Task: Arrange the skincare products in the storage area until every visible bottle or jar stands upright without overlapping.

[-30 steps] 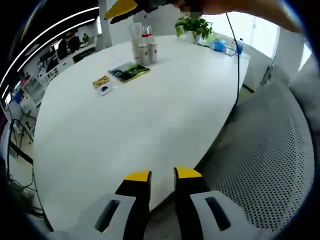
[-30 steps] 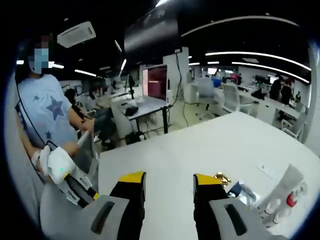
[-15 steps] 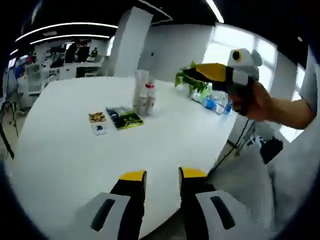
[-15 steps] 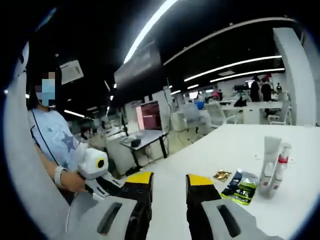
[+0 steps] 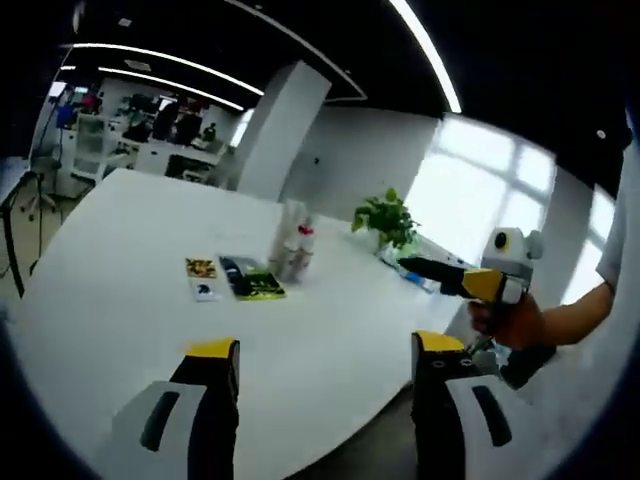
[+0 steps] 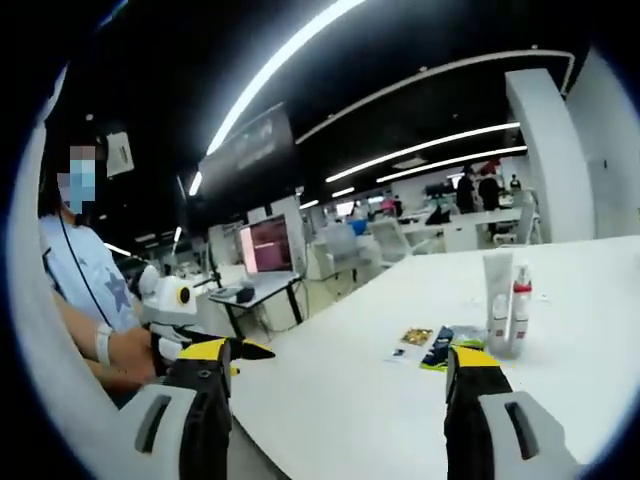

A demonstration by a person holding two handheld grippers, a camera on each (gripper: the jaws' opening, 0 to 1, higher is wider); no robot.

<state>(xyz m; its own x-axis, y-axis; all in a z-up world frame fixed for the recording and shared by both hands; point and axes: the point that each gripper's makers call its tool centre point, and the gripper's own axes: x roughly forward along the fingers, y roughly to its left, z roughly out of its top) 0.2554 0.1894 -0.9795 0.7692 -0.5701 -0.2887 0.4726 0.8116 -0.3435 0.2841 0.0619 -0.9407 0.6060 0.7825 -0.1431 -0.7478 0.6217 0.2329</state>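
Note:
A cluster of skincare products (image 5: 293, 250) stands upright far out on the white table (image 5: 120, 250): a tall white tube (image 6: 497, 298), a white bottle with a red cap (image 6: 521, 308) and one more small bottle. Flat sachets (image 5: 201, 268) and a dark green packet (image 5: 252, 280) lie beside them. My left gripper (image 5: 325, 348) is open wide and holds nothing, well short of the products. My right gripper (image 6: 338, 355) is also open wide and empty. In the left gripper view the right gripper (image 5: 428, 266) comes in from the right, held by a hand (image 5: 510, 322).
A potted plant (image 5: 385, 218) and blue-labelled bottles (image 5: 415, 275) stand at the table's far edge. A person (image 6: 75, 290) stands at the left in the right gripper view. Desks, chairs and a screen (image 6: 265, 248) lie beyond the table.
Both grippers went from nearly shut to wide open. Both cameras tilted up and swung, so the products now sit farther off near mid-frame.

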